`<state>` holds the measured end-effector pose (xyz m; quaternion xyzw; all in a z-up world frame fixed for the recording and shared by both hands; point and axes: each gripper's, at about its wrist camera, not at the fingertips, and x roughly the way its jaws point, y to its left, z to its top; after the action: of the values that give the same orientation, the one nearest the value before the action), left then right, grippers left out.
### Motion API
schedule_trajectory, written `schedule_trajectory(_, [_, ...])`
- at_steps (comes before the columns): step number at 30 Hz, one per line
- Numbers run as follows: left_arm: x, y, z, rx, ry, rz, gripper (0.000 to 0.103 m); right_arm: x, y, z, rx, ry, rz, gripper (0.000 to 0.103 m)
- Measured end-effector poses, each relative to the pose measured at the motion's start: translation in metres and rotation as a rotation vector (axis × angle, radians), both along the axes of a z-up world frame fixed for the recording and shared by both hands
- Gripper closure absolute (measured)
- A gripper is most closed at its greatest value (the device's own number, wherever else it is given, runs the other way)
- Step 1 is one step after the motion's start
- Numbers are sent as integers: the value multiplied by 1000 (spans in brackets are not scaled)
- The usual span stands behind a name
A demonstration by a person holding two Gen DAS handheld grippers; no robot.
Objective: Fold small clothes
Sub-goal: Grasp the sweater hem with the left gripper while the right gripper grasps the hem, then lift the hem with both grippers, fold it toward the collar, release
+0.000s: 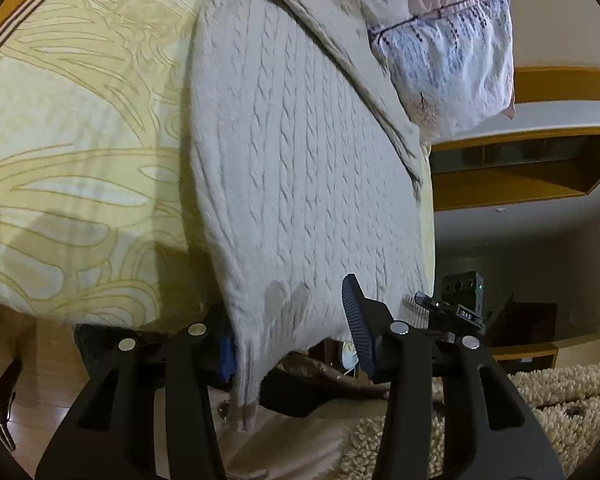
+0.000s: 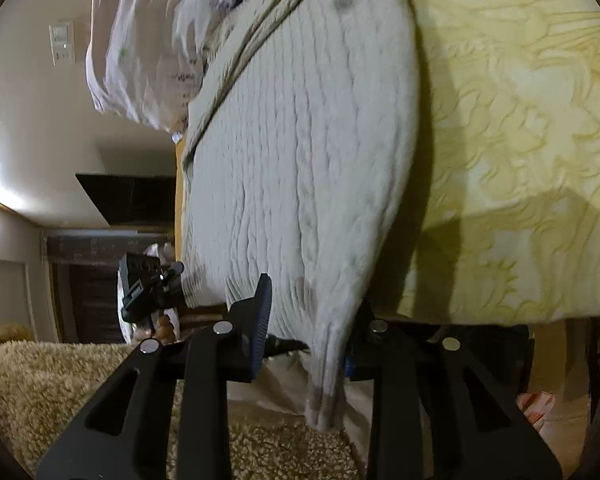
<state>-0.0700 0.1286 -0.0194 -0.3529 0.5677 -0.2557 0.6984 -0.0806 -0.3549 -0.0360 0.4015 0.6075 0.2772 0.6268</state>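
A light grey cable-knit sweater (image 1: 300,160) lies flat on a yellow patterned bedspread (image 1: 80,120); it also shows in the right wrist view (image 2: 308,152). Its near hem hangs past the bed edge. My left gripper (image 1: 292,336) has its jaws wide apart around one hem corner; the knit lies between the fingers, not pinched. My right gripper (image 2: 308,328) stands the same way around the other hem corner, jaws apart. A sleeve end (image 2: 324,396) dangles below it. Each gripper shows at the edge of the other's view: the right one in the left wrist view (image 1: 456,304), the left one in the right wrist view (image 2: 148,284).
A pale pink and lavender pillow (image 1: 452,48) lies at the sweater's far end, also in the right wrist view (image 2: 140,48). A shaggy beige rug (image 2: 60,392) covers the floor beside the bed. Wooden shelving (image 1: 520,168) lines the wall.
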Motion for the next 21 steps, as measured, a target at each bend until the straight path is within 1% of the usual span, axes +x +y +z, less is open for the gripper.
schedule_trajectory(1, [1,-2,0,13,9,-14,66,2,1,2,-8,-12,5,87])
schedule_trajectory(2, [1,-4,1,21,12,-21,71,5,3,5,-13,-26,6,92])
schedule_trajectory(3, [3,-6,2,38,12,-32,81,8,4,11,-20,-57,4,95])
schedule_trajectory(4, [4,-6,4,47,9,-35,88,11,4,15,-28,-80,0,95])
schedule_trajectory(6, [7,-6,9,51,-7,-35,95,18,4,26,-43,-132,-10,96])
schedule_trajectory(9, [15,-1,21,58,-53,-14,96,30,1,45,-86,-219,-41,96])
schedule_trajectory(13, [29,8,37,72,-114,19,96,43,-11,59,-138,-301,-92,96])
schedule_trajectory(16, [40,16,48,66,-152,53,96,53,-20,67,-172,-347,-128,96])
schedule_trajectory(21, [64,28,64,53,-215,115,96,66,-31,79,-196,-411,-193,96])
